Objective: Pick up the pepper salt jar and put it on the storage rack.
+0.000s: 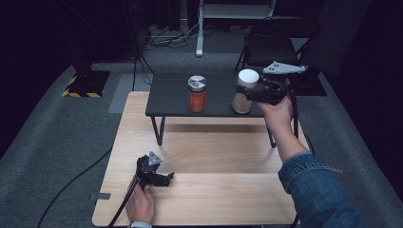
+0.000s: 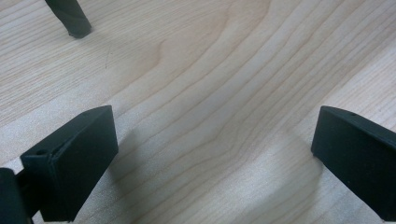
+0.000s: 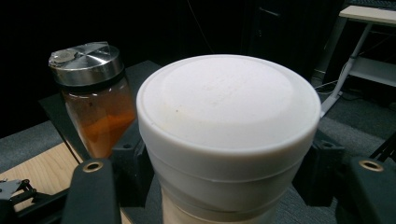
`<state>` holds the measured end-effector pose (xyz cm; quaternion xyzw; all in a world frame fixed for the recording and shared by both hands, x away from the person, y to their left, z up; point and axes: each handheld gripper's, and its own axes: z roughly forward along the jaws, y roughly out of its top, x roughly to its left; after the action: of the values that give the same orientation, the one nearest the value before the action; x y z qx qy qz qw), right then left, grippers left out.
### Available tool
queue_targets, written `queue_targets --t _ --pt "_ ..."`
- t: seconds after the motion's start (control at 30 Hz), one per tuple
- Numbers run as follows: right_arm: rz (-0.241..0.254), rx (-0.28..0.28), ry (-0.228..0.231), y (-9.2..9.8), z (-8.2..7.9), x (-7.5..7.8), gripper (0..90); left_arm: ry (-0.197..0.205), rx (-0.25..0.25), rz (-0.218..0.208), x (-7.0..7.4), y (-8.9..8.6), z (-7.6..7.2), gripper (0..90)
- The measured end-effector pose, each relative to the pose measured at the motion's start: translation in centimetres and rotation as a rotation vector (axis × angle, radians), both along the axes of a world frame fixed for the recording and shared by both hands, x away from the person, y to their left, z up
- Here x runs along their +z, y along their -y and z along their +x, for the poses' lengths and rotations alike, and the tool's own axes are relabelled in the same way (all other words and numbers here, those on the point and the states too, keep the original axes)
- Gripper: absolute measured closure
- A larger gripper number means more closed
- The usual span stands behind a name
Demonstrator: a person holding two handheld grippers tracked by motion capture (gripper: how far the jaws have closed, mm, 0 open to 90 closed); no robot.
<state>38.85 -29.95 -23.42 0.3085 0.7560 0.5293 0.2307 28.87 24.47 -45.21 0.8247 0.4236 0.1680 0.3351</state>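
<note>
Currently: white-lidded jar [image 3: 227,135], rigid, probably glass, moderately heavy, slippery; right gripper [image 1: 256,91] clamped just below lid; left gripper [image 2: 210,154] open.

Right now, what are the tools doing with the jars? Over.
Right tool shut on white-lidded jar on the dark shelf. Left tool open, on the wooden table. Orange jar stands alongside, apart.

We saw an orange-filled jar with a steel lid [image 3: 91,100] left of the jaws and behind them in the right gripper view, on the black shelf [image 1: 171,92]. A shelf leg [image 2: 70,17] stood on the wooden table [image 2: 219,93] beyond the left jaws.
</note>
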Motion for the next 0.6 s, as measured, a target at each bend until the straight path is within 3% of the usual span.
queue_targets --t 0.2,0.4,0.6 --pt "-0.004 0.003 -0.006 0.2 0.1 0.1 32.9 -0.001 0.001 0.001 0.0 0.0 0.0 0.2" --pt "-0.013 -0.021 0.031 0.2 -1.1 0.3 19.9 0.0 0.001 0.001 0.0 0.0 0.0 0.2" --pt "-0.001 -0.023 0.042 1.4 -2.2 0.5 18.4 0.0 0.002 0.001 0.0 0.1 0.0 0.2"
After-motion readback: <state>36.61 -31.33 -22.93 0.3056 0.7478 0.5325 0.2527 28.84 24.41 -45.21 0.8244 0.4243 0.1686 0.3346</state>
